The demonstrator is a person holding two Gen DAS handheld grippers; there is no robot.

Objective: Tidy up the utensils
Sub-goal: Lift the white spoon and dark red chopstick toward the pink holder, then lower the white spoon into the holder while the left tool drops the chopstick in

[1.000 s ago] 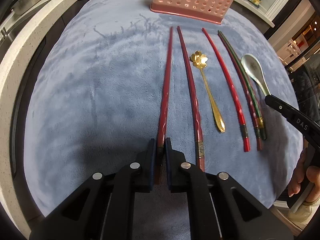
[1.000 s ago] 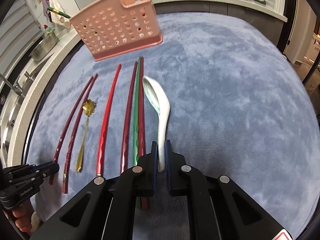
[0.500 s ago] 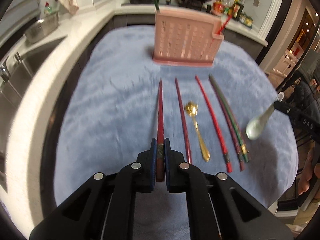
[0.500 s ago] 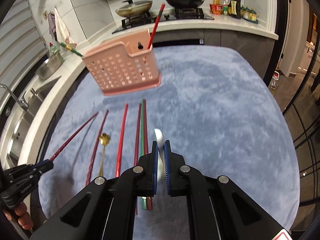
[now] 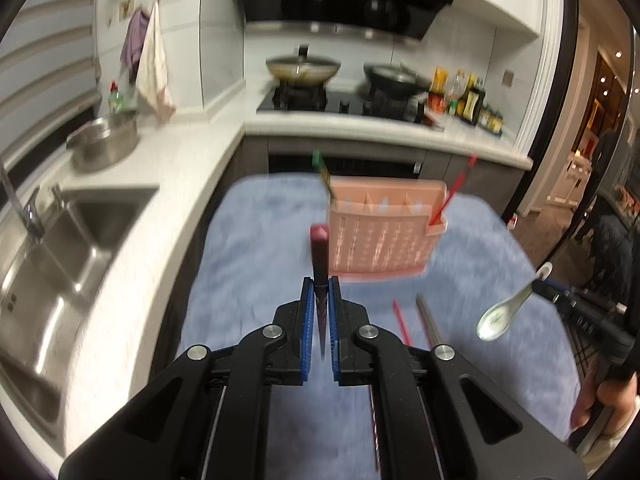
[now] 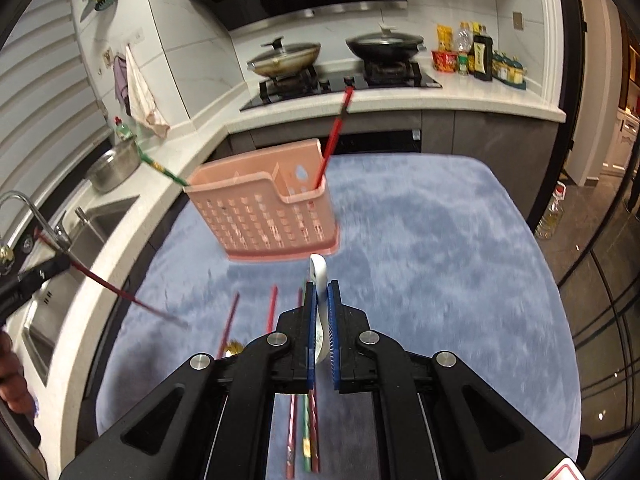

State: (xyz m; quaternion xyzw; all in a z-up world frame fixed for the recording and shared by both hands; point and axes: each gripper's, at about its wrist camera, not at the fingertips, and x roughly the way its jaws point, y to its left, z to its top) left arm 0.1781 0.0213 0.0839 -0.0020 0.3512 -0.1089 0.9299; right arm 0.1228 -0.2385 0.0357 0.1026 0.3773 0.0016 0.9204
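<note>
My left gripper (image 5: 320,292) is shut on a dark red chopstick (image 5: 319,248) and holds it in the air, pointing at the pink perforated utensil holder (image 5: 380,240). My right gripper (image 6: 319,294) is shut on a white ceramic spoon (image 6: 319,276), lifted above the mat in front of the holder (image 6: 264,208). The spoon also shows in the left wrist view (image 5: 504,316). The held chopstick shows at the left of the right wrist view (image 6: 120,292). The holder has a red chopstick (image 6: 334,136) and a green one (image 6: 162,168) standing in it.
Several chopsticks (image 6: 272,308) and a gold spoon (image 6: 233,348) lie on the blue-grey mat (image 6: 440,260). A steel sink (image 5: 52,248) and a white counter (image 5: 152,184) are to the left. A stove with pans (image 6: 332,64) and bottles are at the back.
Both grippers have risen well above the mat with their utensils. The dark red chopstick and the white spoon have left the mat, and the views tilted up toward the holder and the stove.
</note>
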